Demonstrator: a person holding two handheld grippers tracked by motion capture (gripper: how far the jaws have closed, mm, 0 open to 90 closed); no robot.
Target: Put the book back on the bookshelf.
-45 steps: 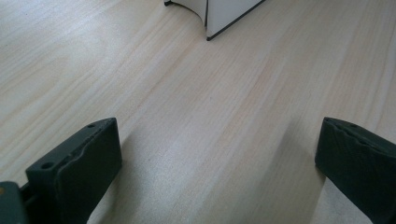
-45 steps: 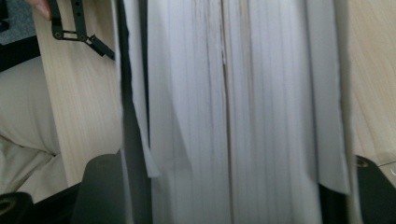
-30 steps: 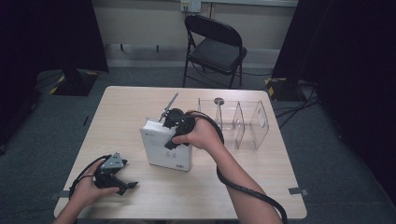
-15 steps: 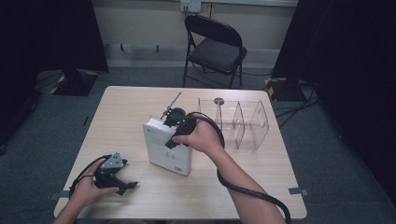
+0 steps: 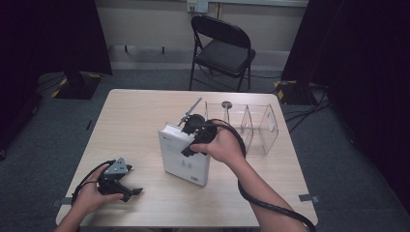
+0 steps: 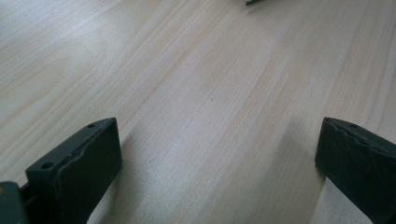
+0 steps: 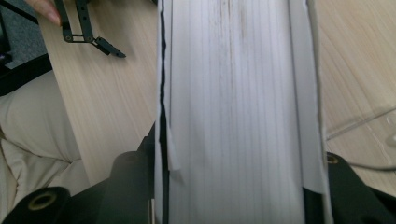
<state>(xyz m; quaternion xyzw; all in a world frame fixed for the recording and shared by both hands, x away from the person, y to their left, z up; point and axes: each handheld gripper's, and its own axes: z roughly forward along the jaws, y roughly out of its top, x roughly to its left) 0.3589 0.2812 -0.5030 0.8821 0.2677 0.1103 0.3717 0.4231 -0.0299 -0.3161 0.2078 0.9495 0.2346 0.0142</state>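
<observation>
Tabletop (image 5: 135, 116) first: we see pale wood carrying, at its centre, a thick white book (image 5: 183, 154) tipped up onto one edge, its cover facing roughly seven o'clock in the high view. Behind it, toward two o'clock, stands a clear divided organiser (image 5: 258, 126), its compartments open at the top and apparently empty. A black folding chair (image 5: 222, 46) sits beyond the far edge at twelve o'clock.

We hold the book with the right gripper (image 5: 192, 137), which comes over the top of it from the three o'clock side. In the right gripper view the page block (image 7: 238, 112) runs straight up between the two black jaws, and the jaws have just been closing onto it, so we judge the grip firm across the book's thickness. The book's long axis now stands near upright, and the organiser lies just beside it at two o'clock, so the right hand is by far the nearer for any move into a compartment.

Our left gripper (image 5: 126, 189) rests at seven o'clock, well apart, jaws spread wide over bare wood with nothing between them
</observation>
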